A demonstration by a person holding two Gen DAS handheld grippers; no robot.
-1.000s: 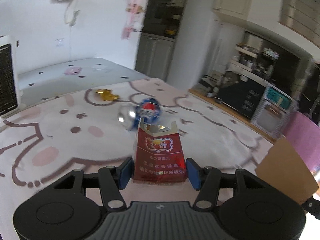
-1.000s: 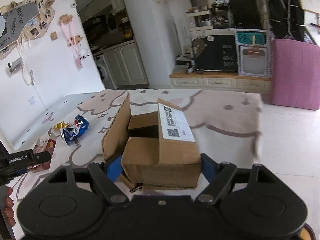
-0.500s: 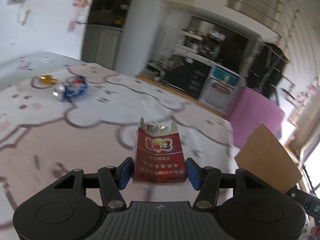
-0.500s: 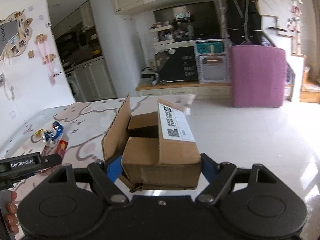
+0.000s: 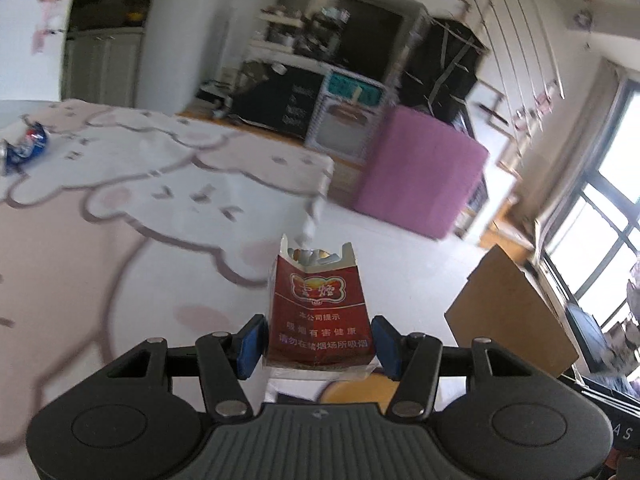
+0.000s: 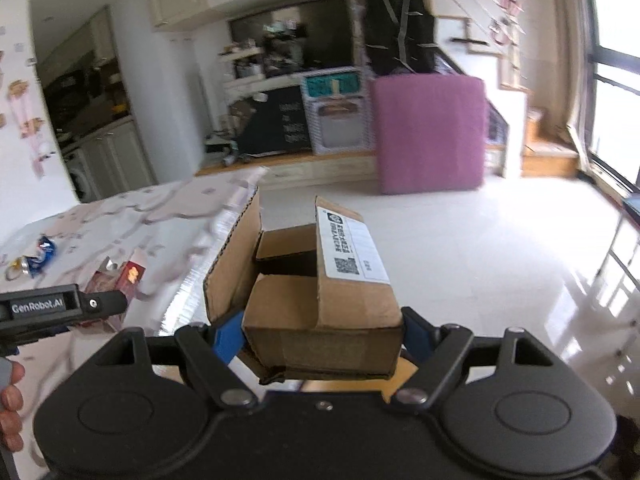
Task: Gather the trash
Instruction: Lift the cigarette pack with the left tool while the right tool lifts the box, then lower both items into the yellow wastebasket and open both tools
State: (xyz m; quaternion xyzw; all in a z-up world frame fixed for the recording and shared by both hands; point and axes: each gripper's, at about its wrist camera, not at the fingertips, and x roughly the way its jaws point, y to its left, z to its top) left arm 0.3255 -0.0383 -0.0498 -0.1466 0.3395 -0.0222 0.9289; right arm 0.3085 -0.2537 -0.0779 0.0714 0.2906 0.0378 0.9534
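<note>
My left gripper (image 5: pixel 319 340) is shut on a torn-open red cigarette pack (image 5: pixel 318 316) and holds it up above the floor. My right gripper (image 6: pixel 320 336) is shut on an open brown cardboard box (image 6: pixel 316 292) with a white label. The box's flap shows at the right in the left wrist view (image 5: pixel 512 312). The left gripper with the pack shows at the left in the right wrist view (image 6: pixel 116 284). A crushed blue can (image 5: pixel 26 146) lies on the pink cartoon play mat (image 5: pixel 120 208), far left; it also shows in the right wrist view (image 6: pixel 42 254) beside a gold wrapper (image 6: pixel 14 274).
A purple block (image 6: pixel 430 134) stands on the white tiled floor (image 6: pixel 500 240) ahead. A low wooden platform with a toy kitchen (image 6: pixel 336 116) and dark boards runs behind it. Windows (image 5: pixel 600 240) are at the right. The mat's edge (image 5: pixel 320 184) ends before the tiles.
Both grippers have swung to the right with their loads, away from the mat and toward the tiled floor and purple block. The can and wrapper have slid to the far left of view.
</note>
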